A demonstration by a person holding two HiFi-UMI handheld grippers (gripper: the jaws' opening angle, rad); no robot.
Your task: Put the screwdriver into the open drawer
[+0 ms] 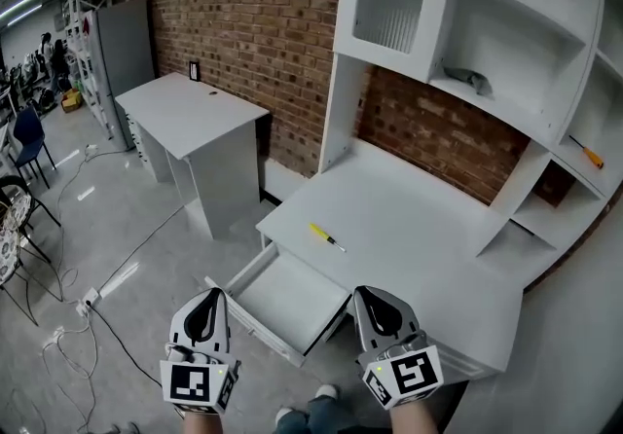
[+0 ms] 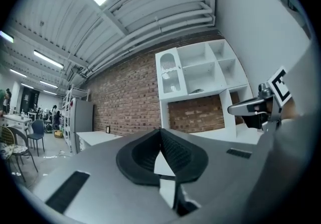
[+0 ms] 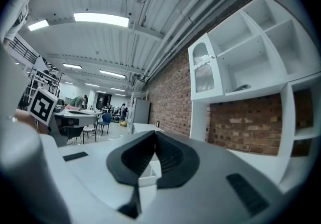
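A small yellow-handled screwdriver (image 1: 326, 236) lies on the white desk top (image 1: 419, 228), just behind the open drawer (image 1: 292, 301), which is pulled out at the desk's front left and looks empty. My left gripper (image 1: 208, 298) hangs in front of the drawer's left corner, its jaws together with nothing between them. My right gripper (image 1: 374, 298) hovers over the drawer's right front corner, also shut and empty. In the left gripper view the left gripper (image 2: 160, 131) points level at the desk and hutch. In the right gripper view the right gripper (image 3: 154, 133) points the same way.
A white hutch (image 1: 506, 43) with shelves stands on the desk against the brick wall; a grey object (image 1: 472, 81) and an orange-handled tool (image 1: 587, 154) lie on its shelves. A second white desk (image 1: 195, 121) stands to the left. Cables (image 1: 73, 320) trail on the floor.
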